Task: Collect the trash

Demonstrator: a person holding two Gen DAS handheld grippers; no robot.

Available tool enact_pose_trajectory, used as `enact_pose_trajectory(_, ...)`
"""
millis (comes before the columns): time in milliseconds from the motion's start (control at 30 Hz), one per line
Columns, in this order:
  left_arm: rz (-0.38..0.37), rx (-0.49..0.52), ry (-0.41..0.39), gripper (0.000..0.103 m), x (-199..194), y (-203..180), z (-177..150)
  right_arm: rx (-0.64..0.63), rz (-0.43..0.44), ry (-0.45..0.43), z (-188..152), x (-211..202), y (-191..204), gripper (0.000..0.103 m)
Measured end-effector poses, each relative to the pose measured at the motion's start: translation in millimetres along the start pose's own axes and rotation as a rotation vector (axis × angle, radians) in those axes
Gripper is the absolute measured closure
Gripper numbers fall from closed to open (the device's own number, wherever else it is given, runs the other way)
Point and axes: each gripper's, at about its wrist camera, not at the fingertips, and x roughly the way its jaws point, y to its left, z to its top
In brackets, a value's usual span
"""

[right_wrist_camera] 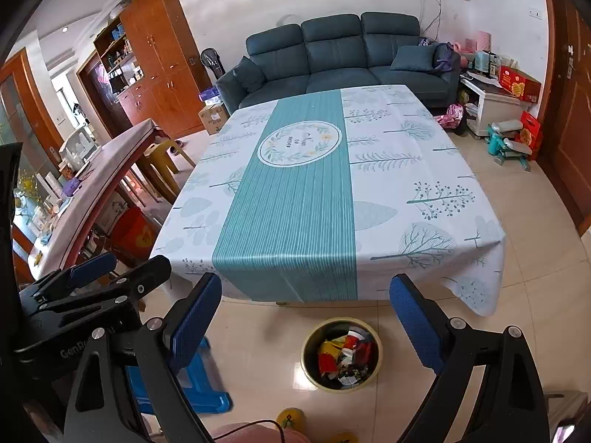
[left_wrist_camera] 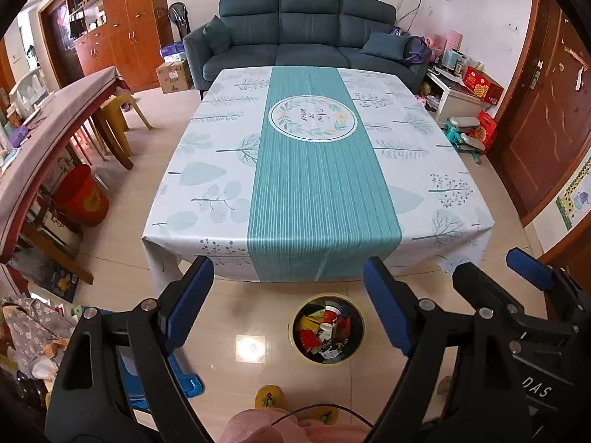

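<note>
A round yellow-rimmed trash bin (left_wrist_camera: 327,328) (right_wrist_camera: 341,355) stands on the tiled floor in front of the table, full of colourful wrappers and paper scraps. My left gripper (left_wrist_camera: 290,302) hangs open above the floor, its blue pads spread wide with nothing between them. My right gripper (right_wrist_camera: 306,317) is open too and holds nothing; it also shows at the right edge of the left wrist view (left_wrist_camera: 491,277). The left gripper appears at the left of the right wrist view (right_wrist_camera: 122,269). The table (left_wrist_camera: 317,170) (right_wrist_camera: 317,199), under a teal and white cloth, carries nothing.
A blue plastic stool (left_wrist_camera: 177,376) (right_wrist_camera: 207,391) stands on the floor at the left. A red bucket (left_wrist_camera: 83,195) sits under a long side table (left_wrist_camera: 55,129). A dark sofa (left_wrist_camera: 306,33) is behind the table. Yellow slippers (left_wrist_camera: 271,398) and pink trouser legs show below.
</note>
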Motion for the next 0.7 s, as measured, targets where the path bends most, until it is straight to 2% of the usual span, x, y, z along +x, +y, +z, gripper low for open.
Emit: enact_pose_trajectory(700, 0.013, 0.009, 0.002, 0.022, 1.5, -4.4, -1.2, 0.025, -0.009, -0.006, 0.7, -3.2, -9.5, 0.009)
